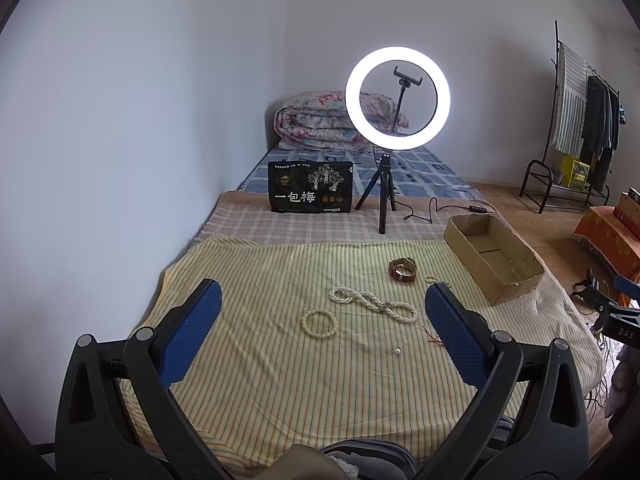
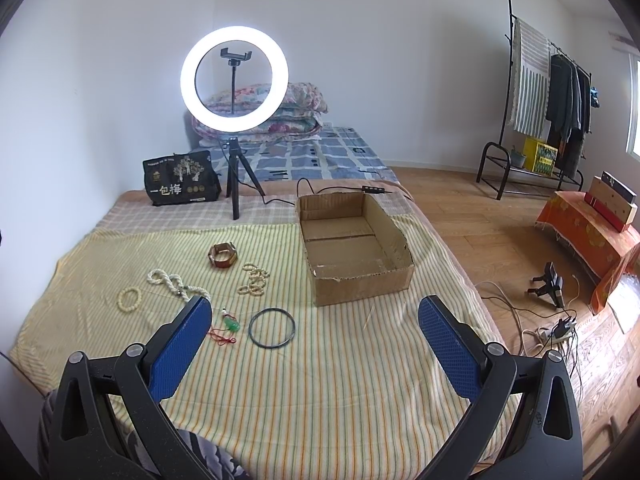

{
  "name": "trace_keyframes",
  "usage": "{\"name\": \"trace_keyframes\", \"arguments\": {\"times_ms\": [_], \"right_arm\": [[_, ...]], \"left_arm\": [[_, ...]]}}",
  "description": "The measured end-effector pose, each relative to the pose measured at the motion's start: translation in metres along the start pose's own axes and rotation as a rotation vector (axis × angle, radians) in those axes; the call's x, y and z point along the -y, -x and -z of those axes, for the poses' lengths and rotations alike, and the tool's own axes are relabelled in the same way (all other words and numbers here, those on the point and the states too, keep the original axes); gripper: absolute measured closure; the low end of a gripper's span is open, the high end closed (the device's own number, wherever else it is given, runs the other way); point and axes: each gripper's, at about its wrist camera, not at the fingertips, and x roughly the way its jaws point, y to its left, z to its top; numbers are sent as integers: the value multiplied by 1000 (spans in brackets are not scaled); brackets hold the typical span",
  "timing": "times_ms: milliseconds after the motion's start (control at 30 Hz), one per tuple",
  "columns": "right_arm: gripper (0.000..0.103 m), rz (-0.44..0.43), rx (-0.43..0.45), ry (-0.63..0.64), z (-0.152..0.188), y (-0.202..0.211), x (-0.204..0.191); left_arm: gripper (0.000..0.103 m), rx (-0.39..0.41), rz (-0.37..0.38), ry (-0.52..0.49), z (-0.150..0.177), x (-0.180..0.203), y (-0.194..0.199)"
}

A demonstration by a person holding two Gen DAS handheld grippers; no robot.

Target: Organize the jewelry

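Note:
Jewelry lies on a yellow striped cloth (image 2: 320,380) on the bed. A long white bead necklace (image 1: 372,302) (image 2: 176,284), a cream bead bracelet (image 1: 319,323) (image 2: 129,298), a brown watch (image 1: 403,269) (image 2: 223,256), small cream bracelets (image 2: 253,278), a black ring bangle (image 2: 271,327) and a green pendant on red cord (image 2: 231,325) are spread out. An empty cardboard box (image 2: 356,248) (image 1: 494,256) stands to the right. My left gripper (image 1: 322,304) is open above the necklace. My right gripper (image 2: 316,316) is open, held above the cloth in front of the box.
A lit ring light on a tripod (image 2: 234,80) (image 1: 398,98) and a black bag (image 2: 180,184) stand behind the cloth. A folded quilt (image 1: 320,120) lies at the far end. Cables (image 2: 540,328) and a clothes rack (image 2: 540,100) are on the floor at right.

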Motion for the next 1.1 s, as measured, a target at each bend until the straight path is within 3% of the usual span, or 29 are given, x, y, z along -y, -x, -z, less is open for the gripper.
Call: {"name": "trace_keyframes", "arguments": {"times_ms": [367, 667, 867, 1100], "right_arm": [[1, 14, -14, 7, 0, -7, 0], [1, 33, -10, 40, 2, -19, 1], [1, -8, -20, 77, 5, -37, 3], [1, -58, -109, 108, 9, -77, 3]], "left_arm": [[0, -18, 2, 3, 5, 1, -8], [0, -56, -20, 16, 0, -21, -35], [0, -81, -39, -1, -4, -42, -58], [1, -144, -5, 34, -3, -73, -98]]}}
